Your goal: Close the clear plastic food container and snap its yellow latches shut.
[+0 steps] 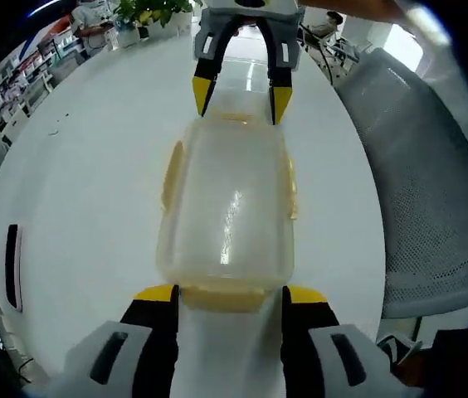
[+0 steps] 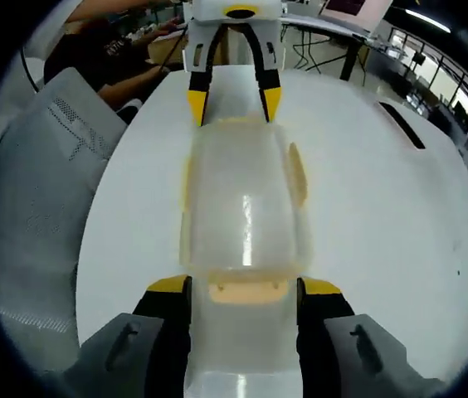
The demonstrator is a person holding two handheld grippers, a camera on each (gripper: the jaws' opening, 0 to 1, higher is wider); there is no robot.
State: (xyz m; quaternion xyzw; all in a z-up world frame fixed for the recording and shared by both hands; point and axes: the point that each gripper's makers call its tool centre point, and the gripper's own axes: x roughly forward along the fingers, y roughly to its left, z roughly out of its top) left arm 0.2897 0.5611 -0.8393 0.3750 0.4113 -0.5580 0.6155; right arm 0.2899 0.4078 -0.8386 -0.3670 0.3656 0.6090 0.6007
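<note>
A: Nearest the lens, the left hand-held gripper (image 1: 229, 292) has its jaws spread wide on either side of the near end latch (image 1: 219, 297) of the clear plastic food container (image 1: 226, 207), which sits on the white bench (image 1: 76, 191).

B: Same from the far end: the right hand-held gripper (image 2: 244, 286) is spread about its own end latch (image 2: 246, 289). Neither has clamped anything.

A: Whether the tips touch the box, I cannot tell. The lid looks seated, and the side latches (image 1: 170, 174) appear flared.

B: Press each flap squarely down while the other end braces the box, I'd say. A grey mesh chair (image 1: 433, 199) stands beside the bench.
</note>
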